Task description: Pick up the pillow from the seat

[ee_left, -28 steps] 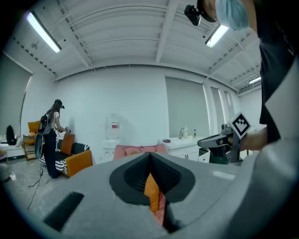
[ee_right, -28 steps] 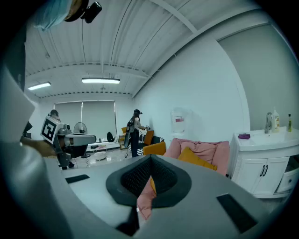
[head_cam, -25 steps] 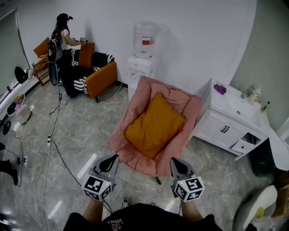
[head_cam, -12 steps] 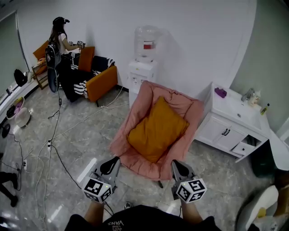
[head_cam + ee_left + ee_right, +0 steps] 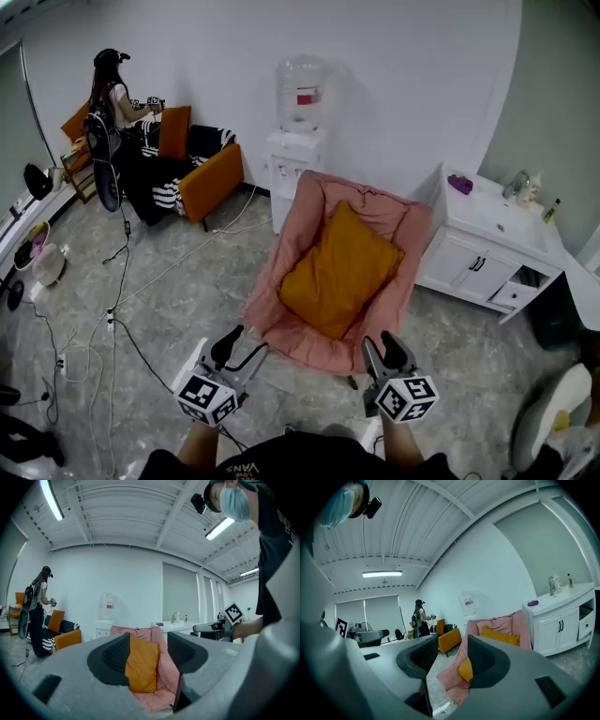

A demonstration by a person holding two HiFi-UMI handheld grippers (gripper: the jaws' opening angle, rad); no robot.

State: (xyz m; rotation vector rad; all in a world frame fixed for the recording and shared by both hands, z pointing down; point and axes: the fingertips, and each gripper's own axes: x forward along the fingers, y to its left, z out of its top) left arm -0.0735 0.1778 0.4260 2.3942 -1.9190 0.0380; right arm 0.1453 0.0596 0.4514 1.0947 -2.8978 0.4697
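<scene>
1. On the pink seat (image 5: 314, 345) at mid-frame, the orange pillow (image 5: 342, 272) leans against the backrest.
2. At 7 and 5 o'clock, the left gripper (image 5: 240, 349) and right gripper (image 5: 382, 350) hover near the seat, their jaws just opened and empty.
3. A white cabinet (image 5: 473, 267) stands at 3 o'clock.

Left gripper (image 5: 149, 645): its jaws have just been opening and stand apart, nothing pressed between them. Through the gap, well off, the orange pillow (image 5: 143, 665) leans on the pink chair (image 5: 164, 682). Water dispenser (image 5: 107, 616) stands by the wall, a person (image 5: 37, 606) far left beside an orange sofa (image 5: 68, 638), and the right gripper (image 5: 199, 628) is out right.
</scene>
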